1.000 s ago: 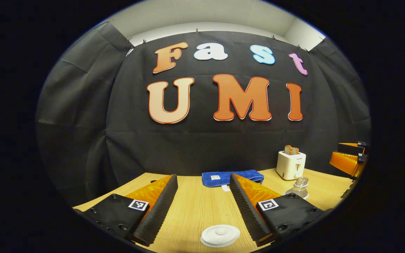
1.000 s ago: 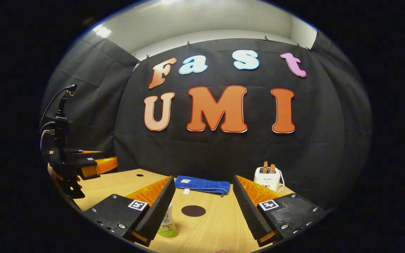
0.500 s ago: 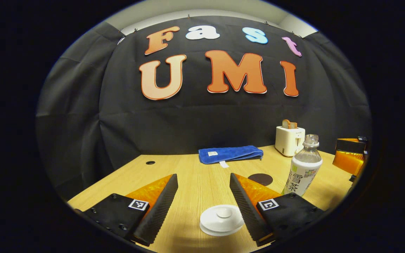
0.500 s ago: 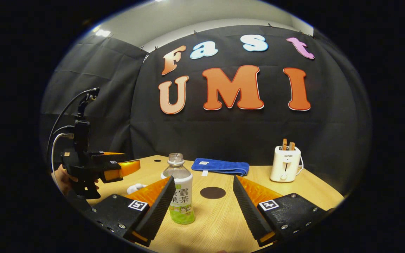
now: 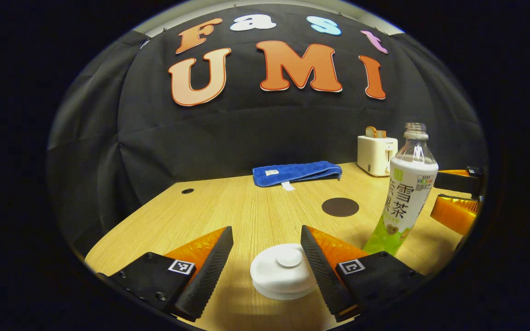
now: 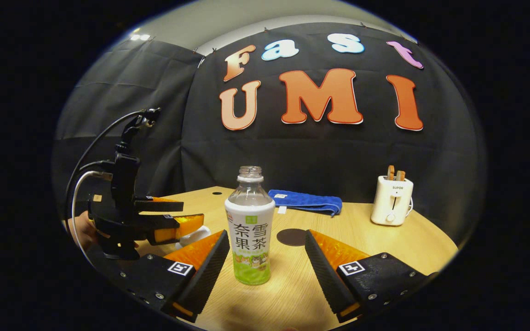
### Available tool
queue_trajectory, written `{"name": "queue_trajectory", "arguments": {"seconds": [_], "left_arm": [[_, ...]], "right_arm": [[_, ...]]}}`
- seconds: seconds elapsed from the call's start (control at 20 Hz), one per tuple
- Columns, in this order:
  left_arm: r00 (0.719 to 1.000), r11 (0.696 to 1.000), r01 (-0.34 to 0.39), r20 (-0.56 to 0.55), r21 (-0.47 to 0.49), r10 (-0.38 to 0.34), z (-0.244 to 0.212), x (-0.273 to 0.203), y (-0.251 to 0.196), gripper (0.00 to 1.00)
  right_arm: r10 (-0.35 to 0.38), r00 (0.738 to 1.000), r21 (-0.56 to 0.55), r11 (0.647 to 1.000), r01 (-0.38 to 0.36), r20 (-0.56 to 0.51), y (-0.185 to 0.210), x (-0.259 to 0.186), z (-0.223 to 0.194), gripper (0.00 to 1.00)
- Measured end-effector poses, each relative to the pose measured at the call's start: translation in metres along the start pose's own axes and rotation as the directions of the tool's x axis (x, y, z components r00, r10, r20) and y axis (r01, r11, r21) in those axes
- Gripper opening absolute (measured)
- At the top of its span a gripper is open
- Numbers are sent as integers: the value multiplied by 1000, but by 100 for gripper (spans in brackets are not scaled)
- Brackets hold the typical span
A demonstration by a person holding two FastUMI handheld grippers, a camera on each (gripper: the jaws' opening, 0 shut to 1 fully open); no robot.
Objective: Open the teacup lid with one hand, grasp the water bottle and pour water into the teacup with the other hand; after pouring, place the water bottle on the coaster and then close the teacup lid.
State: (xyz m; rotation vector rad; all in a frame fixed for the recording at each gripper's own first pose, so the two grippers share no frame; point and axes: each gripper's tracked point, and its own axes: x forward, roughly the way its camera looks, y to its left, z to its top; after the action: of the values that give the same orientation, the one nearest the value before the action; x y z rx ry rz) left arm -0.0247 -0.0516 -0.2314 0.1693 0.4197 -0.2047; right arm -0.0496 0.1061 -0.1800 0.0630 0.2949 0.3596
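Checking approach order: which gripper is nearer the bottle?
Right. The right gripper is open with the bottle standing between its fingers, untouched. The left gripper sits off to the bottle's side, open around the teacup lid.

Left gripper view: low, close over table [image 5: 228, 207], facing wall. Right gripper view: low, same facing. 2 views share water bottle [image 5: 405, 188], towel [image 5: 296, 172], toaster [image 5: 376, 152].
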Motion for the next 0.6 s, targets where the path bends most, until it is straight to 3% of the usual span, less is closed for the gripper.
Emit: {"name": "queue_trajectory", "arguments": {"seconds": [0.05, 0.15, 0.3, 0.35, 0.5, 0.55, 0.6], "left_arm": [[1000, 1000, 17, -4, 11, -17, -1, 2, -5, 96], [999, 999, 34, -26, 14, -34, -9, 5, -13, 83], [998, 999, 48, -35, 21, -47, -13, 8, -20, 83], [998, 998, 54, -32, 16, -53, -12, 9, -22, 68], [999, 999, 42, -27, 13, -41, -10, 10, -20, 52], [999, 999, 41, -29, 7, -41, -10, 11, -21, 37], [999, 999, 42, -28, 11, -42, -10, 11, -21, 37]], "right_arm": [[7, 1000, 2, 1000, -7, -3, 2, 2, -1, 99], [18, 1000, 2, 1000, -18, -12, 4, 6, -5, 99], [28, 999, 3, 1000, -28, -17, 4, 11, -7, 99], [30, 999, 4, 1000, -30, -19, 5, 12, -7, 99], [32, 999, 9, 999, -32, -23, 4, 15, -7, 99], [30, 999, 11, 1000, -30, -23, 3, 16, -8, 99], [31, 999, 13, 999, -30, -24, 2, 17, -7, 99]]}}
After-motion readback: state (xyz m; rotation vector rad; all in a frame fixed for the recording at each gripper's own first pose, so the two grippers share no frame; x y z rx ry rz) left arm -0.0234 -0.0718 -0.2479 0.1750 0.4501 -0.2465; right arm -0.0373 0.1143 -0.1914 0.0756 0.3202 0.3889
